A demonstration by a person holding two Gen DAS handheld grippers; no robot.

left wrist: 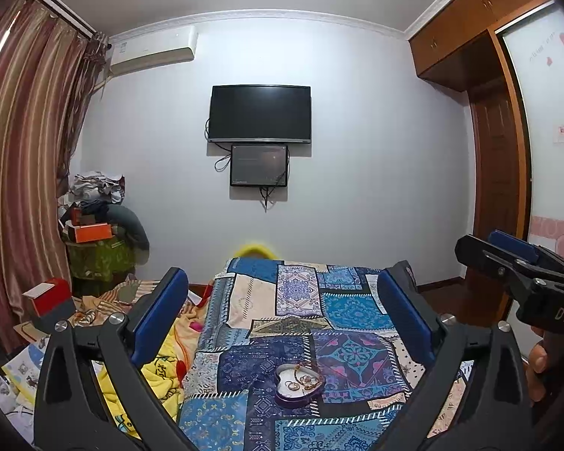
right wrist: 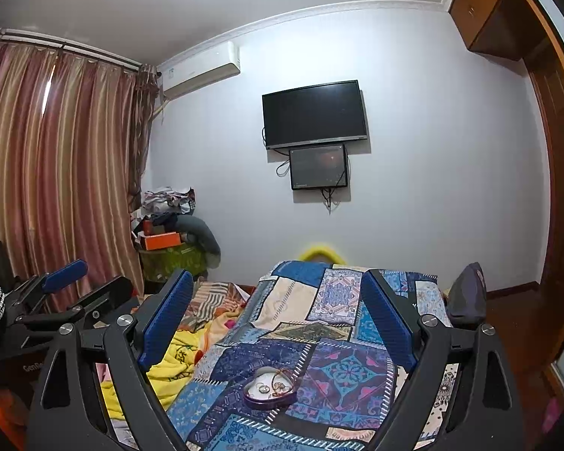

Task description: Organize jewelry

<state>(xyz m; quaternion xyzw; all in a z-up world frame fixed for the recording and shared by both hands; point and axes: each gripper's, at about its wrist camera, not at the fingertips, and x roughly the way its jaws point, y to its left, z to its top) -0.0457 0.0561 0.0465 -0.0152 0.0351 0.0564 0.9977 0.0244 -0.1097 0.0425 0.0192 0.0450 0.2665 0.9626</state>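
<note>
A purple heart-shaped tin (left wrist: 299, 385) with a white inside lies on the blue patchwork cloth (left wrist: 267, 360) on the bed. It holds gold rings and a thin chain (left wrist: 304, 379). It also shows in the right wrist view (right wrist: 270, 389), with the jewelry (right wrist: 278, 385) inside. My left gripper (left wrist: 282, 308) is open and empty, held above and short of the tin. My right gripper (right wrist: 278, 300) is open and empty, also above the tin. The right gripper shows at the right edge of the left wrist view (left wrist: 515, 263); the left one shows at the left of the right wrist view (right wrist: 75, 282).
A yellow blanket (left wrist: 161, 368) lies crumpled left of the cloth. A red and white box (left wrist: 47, 297) sits at the bed's left. A pile of boxes and clothes (left wrist: 97, 221) stands by the curtain. A dark cushion (right wrist: 468, 293) sits at the bed's right edge. A wardrobe (left wrist: 496, 158) stands right.
</note>
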